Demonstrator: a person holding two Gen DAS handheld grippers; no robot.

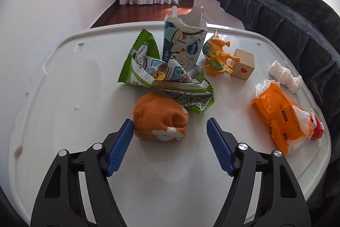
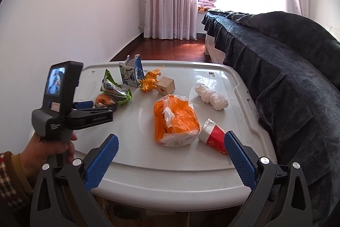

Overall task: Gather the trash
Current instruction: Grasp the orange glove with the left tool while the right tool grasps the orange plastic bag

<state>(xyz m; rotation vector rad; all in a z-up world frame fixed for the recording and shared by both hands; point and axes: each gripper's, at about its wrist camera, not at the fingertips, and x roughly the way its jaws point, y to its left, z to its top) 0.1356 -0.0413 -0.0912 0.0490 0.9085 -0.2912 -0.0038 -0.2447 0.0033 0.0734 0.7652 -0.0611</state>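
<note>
Left tongs, my near view: spread wide, empty, flanking the sock; wrapper just beyond. Right tongs: wide, empty, cup and bag on worktop.

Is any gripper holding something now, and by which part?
Nothing is held. The left gripper and the right gripper are both open, with nothing between them.
</note>
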